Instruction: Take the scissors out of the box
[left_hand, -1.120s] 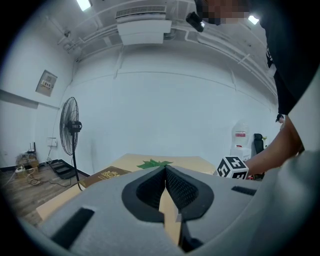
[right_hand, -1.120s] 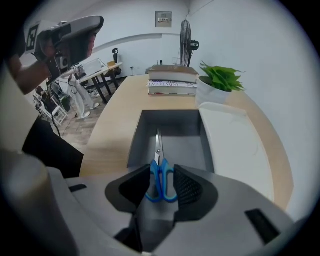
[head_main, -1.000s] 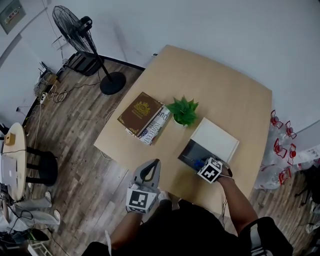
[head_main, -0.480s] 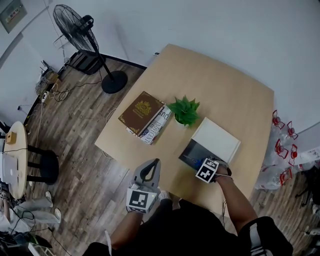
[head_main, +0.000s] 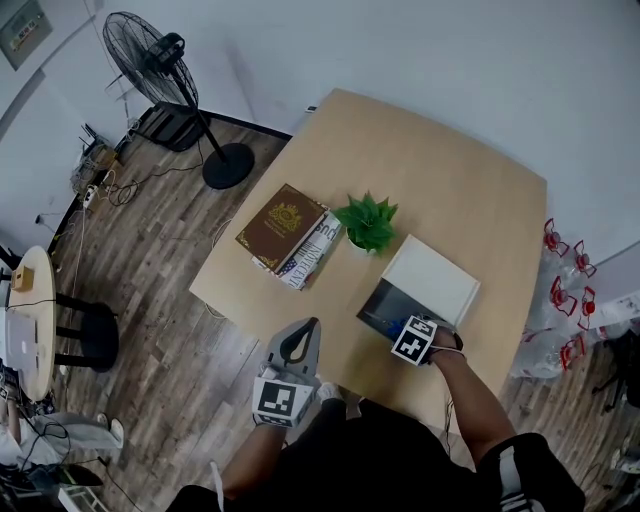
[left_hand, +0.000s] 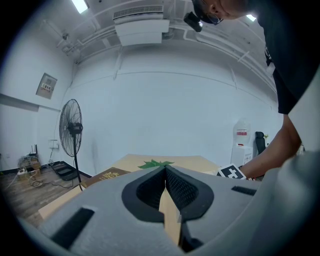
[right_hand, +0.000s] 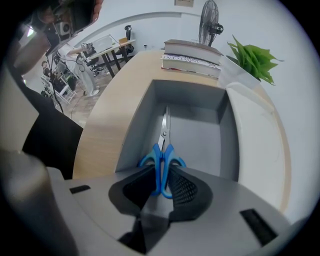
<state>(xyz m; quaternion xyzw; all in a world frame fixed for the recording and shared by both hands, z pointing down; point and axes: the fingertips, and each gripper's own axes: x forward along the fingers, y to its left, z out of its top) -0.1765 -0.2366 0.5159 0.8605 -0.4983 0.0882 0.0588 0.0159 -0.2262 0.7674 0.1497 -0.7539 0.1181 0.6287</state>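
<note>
Right gripper (right_hand: 162, 175) points straight down into the open grey box (right_hand: 134, 132) at the near right part of the wooden table (head_main: 450, 190). Its jaws have just been closing and now stand about half-way in, with the pads against both sides of the blue handles of the scissors (right_hand: 163, 150). The scissors lie flat on the box floor, close to its left wall, with the blades pointing to the far end. The white lid (right_hand: 255, 135) lies just beside the box on its right. Left gripper (left_hand: 166, 172) is held near level off the near edge of the table, well apart from the box, with its jaw tips together and nothing between them. A potted plant (head_main: 366, 222) and a stack of books (head_main: 290, 235) stand left of the box; a fan (head_main: 160, 60) stands on the floor at far left
</note>
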